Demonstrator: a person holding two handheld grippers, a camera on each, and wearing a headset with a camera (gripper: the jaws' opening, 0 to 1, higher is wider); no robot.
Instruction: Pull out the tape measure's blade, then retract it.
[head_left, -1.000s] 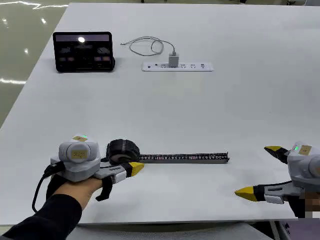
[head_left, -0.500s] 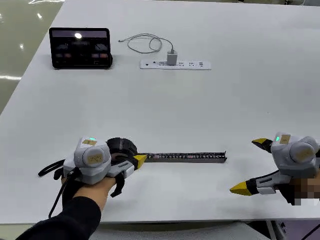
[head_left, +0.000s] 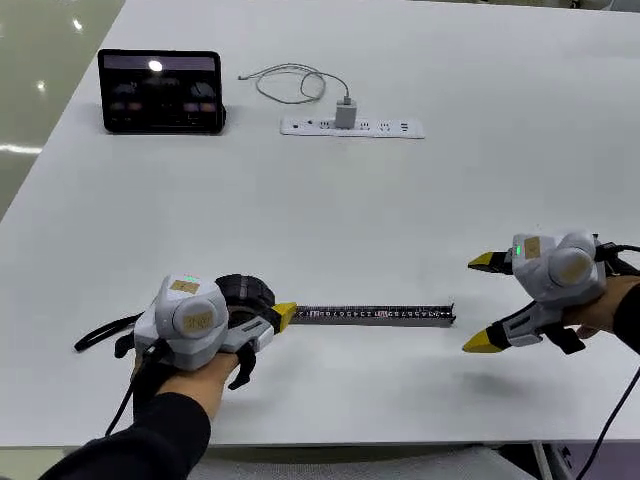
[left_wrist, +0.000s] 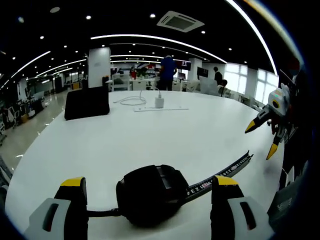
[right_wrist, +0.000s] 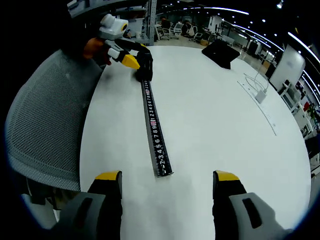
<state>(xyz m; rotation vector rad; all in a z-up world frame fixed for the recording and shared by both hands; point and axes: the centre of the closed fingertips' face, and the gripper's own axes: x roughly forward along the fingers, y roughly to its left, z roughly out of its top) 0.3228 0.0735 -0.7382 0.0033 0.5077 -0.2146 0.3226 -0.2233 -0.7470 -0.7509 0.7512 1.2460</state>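
Right hand-held gripper (head_left: 479, 303) neared the blade (head_left: 372, 315); left hand-held gripper (left_wrist: 149, 182) half-hides case (head_left: 246, 292).

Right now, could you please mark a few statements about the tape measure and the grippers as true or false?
1. The blade lies pulled out on the table. True.
2. The right gripper is shut on the blade's end. False: it is open, and the end lies just ahead of it, untouched.
3. The case sits between the left gripper's jaws. True.
4. The tablet lies beside the blade's end. False: it stands far off, at the table's far left.
5. A charger is plugged into the power strip. True.
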